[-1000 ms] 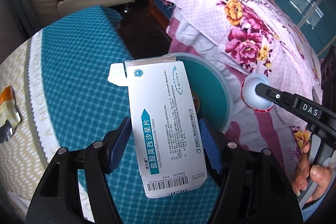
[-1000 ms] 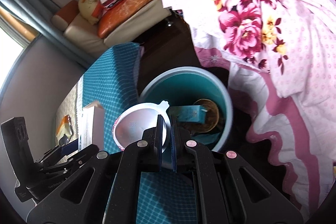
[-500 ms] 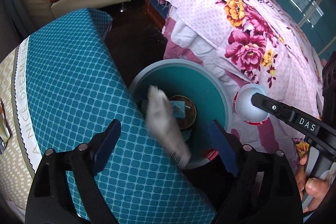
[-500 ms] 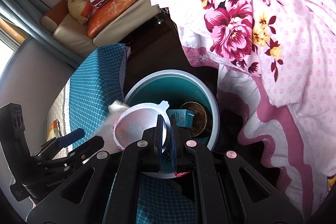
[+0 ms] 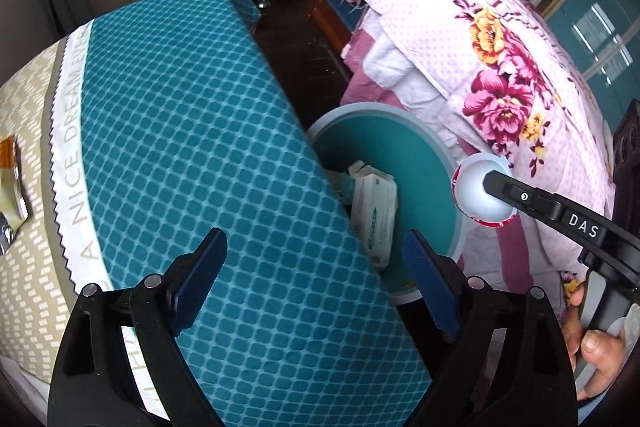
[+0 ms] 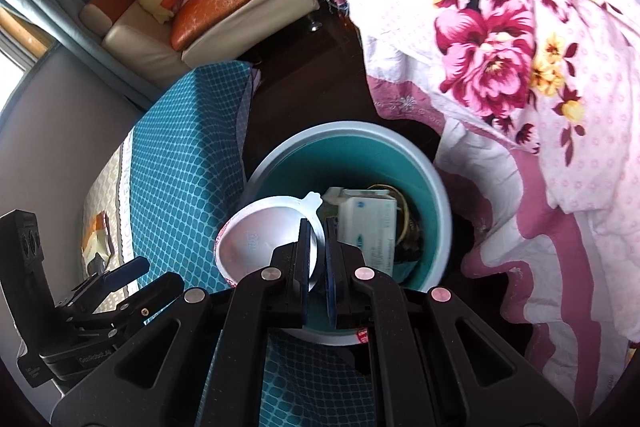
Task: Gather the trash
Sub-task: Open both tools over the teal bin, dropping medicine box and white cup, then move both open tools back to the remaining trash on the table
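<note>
A teal trash bin [image 5: 440, 147] with a pale rim stands on the floor between the table and the bed; it also shows in the right wrist view [image 6: 424, 167]. A white medicine box [image 5: 376, 207] lies inside it, also seen in the right wrist view [image 6: 368, 223], on other trash. My left gripper [image 5: 316, 267] is open and empty above the table edge beside the bin. My right gripper [image 6: 319, 251] is shut on the rim of a white plastic cup [image 6: 268, 239] and holds it over the bin's near rim. The cup also shows in the left wrist view [image 5: 476, 193].
The table [image 5: 180, 147] has a teal checked cloth. A crumpled foil wrapper [image 5: 10, 195] lies at its left, also seen in the right wrist view [image 6: 96, 235]. A bed with a pink floral cover [image 5: 500, 67] stands close right of the bin. A sofa [image 6: 208, 15] is at the back.
My left gripper opened and let go of the white medicine box, which fell into the bin. The left gripper drew back over the table. The right gripper still holds the cup.
</note>
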The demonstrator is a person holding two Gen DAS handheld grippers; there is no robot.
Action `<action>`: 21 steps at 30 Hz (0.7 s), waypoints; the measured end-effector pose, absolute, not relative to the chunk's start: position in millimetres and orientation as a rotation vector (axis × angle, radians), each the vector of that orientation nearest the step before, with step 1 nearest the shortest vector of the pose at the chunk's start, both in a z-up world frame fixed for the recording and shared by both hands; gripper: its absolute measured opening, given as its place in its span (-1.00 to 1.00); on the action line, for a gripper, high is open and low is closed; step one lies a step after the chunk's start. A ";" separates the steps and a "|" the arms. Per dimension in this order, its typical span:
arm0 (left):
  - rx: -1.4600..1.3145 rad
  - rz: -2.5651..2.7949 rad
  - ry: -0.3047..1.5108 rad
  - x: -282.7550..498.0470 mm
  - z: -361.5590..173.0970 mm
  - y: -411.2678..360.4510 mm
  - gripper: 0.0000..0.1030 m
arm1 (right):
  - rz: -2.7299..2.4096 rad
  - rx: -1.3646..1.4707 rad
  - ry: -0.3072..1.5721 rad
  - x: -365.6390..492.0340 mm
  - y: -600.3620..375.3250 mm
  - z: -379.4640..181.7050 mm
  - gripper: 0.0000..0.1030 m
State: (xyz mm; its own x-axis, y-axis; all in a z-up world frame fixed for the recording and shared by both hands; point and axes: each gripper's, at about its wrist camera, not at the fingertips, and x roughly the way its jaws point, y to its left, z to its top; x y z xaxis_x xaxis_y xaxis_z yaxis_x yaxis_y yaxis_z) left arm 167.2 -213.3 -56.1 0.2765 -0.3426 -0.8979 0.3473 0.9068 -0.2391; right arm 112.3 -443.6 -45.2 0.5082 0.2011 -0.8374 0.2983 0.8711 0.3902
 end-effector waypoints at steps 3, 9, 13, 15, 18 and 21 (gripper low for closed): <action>-0.008 -0.453 1.203 167.6 -55.3 -200.6 0.76 | -0.056 0.521 1.064 117.8 -433.4 -45.6 -0.77; -0.036 -0.442 1.199 165.3 -52.0 -178.6 0.78 | -0.057 0.484 1.082 122.0 -413.1 -41.0 -0.08; -0.051 -0.429 1.194 158.6 -50.2 -161.1 0.79 | -0.055 0.468 1.088 122.6 -402.7 -35.1 0.25; -0.062 -0.420 1.194 153.8 -49.7 -147.5 0.79 | -0.046 0.453 1.092 122.9 -393.0 -31.3 0.29; -0.082 -0.400 1.196 147.1 -49.8 -124.3 0.80 | -0.023 0.435 1.101 123.4 -378.7 -25.4 0.38; -0.104 -0.379 1.200 140.6 -50.0 -101.2 0.80 | 0.002 0.414 1.106 122.3 -360.4 -20.4 0.40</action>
State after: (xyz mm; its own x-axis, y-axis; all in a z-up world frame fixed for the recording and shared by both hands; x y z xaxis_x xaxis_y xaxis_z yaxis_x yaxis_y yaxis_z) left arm 140.6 -101.2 -50.0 0.3078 -0.3404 -0.8885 0.2308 0.9326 -0.2774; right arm 122.3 -360.4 -20.4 0.4559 0.2049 -0.8661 0.2021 0.9239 0.3249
